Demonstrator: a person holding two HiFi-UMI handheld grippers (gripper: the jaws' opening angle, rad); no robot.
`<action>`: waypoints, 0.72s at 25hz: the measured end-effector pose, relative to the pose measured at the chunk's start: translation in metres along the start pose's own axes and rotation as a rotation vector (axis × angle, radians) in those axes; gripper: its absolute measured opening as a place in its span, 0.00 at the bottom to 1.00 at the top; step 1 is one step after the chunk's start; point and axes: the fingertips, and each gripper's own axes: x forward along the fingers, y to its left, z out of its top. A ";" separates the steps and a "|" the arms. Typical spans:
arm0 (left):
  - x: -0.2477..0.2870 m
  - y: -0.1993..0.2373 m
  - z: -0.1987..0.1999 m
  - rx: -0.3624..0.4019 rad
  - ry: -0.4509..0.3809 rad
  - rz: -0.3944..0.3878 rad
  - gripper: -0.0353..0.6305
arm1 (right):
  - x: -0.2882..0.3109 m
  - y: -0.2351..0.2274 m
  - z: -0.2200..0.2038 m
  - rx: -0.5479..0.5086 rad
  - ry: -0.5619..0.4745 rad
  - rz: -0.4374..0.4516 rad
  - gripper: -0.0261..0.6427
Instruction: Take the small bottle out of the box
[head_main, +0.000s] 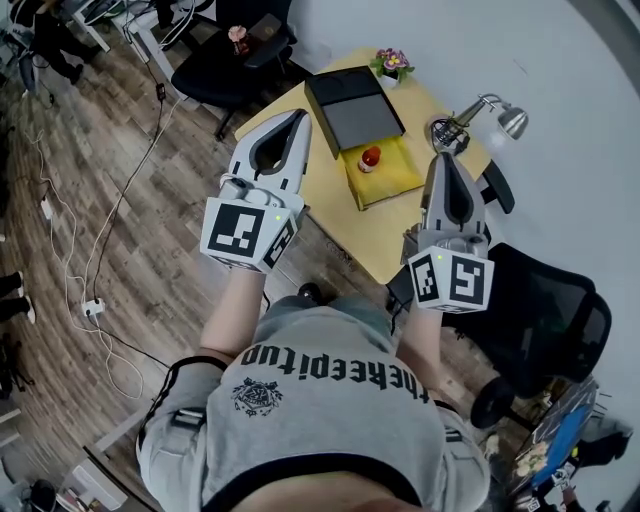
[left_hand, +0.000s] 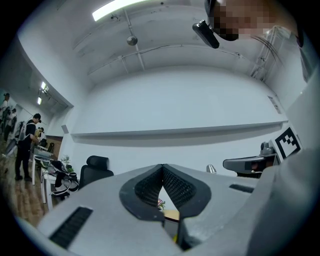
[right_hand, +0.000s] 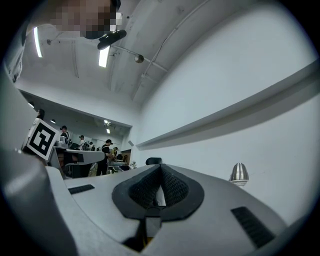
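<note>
Grey left tongs (head_main: 296, 120): pressed together, nothing between the pads. We hold them above the near-left edge of the yellow worktop (head_main: 330, 215), pointing toward the box and well short of it.

Centre: black box (head_main: 355, 110) lies flat on the worktop. Just beside it, on our side, is a yellow-lined section (head_main: 395, 178), which looks like the open half, though we cannot tell for sure. The small bottle (head_main: 370, 158), red-topped, stands on that yellow part near the black edge. Nothing touches it.

Right tongs (head_main: 441, 160): also pressed together and empty. They hover just right of the yellow section, with a desk lamp (head_main: 480, 115) beyond.

Progress, as we judge it: the approach is only beginning. The box seems to be open already. Still to do: spread one pair of tongs, reach the bottle, pinch it, and lift it clear of the box.
</note>
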 end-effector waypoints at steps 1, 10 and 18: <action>0.001 0.002 -0.003 -0.004 0.003 -0.003 0.06 | 0.001 0.001 -0.002 0.001 0.004 -0.003 0.04; 0.020 -0.001 -0.034 -0.031 0.065 -0.025 0.06 | 0.009 -0.012 -0.030 0.014 0.076 -0.020 0.04; 0.038 -0.009 -0.082 -0.030 0.187 -0.010 0.06 | 0.025 -0.030 -0.064 0.036 0.165 0.013 0.04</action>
